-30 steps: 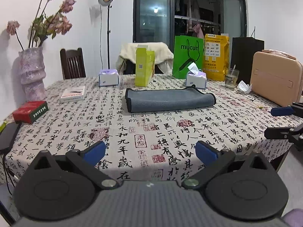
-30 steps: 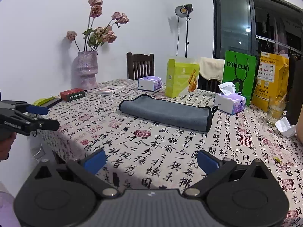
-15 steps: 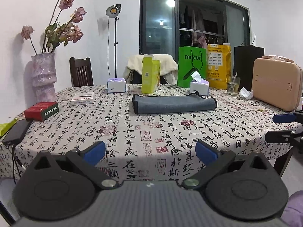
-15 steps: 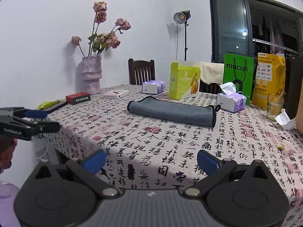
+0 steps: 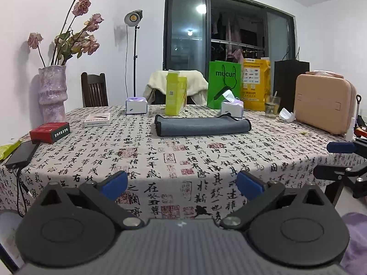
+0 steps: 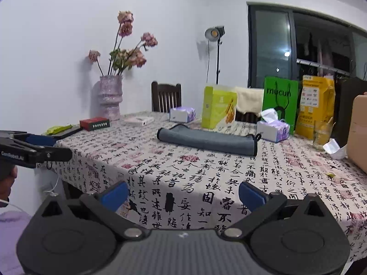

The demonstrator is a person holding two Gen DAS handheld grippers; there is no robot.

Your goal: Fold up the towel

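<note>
A grey towel (image 5: 201, 126) lies folded into a long narrow strip with black trim in the middle of the table; it also shows in the right wrist view (image 6: 206, 139). My left gripper (image 5: 182, 184) is open and empty, held off the table's near edge, far from the towel. My right gripper (image 6: 183, 194) is open and empty, also back past the near edge. The right gripper shows at the right edge of the left wrist view (image 5: 339, 158). The left gripper shows at the left edge of the right wrist view (image 6: 34, 146).
The table wears a calligraphy-print cloth (image 5: 183, 160). On it stand a vase of dried flowers (image 5: 52, 96), a red box (image 5: 49, 132), a phone (image 5: 21, 153), two tissue boxes (image 5: 231, 108), a yellow-green carton (image 5: 175, 96), a glass (image 5: 272, 106) and a tan case (image 5: 324, 106).
Both grippers have drawn back and lowered away from the table, so the towel looks farther off. The towel has not moved. Both jaws stay open.
</note>
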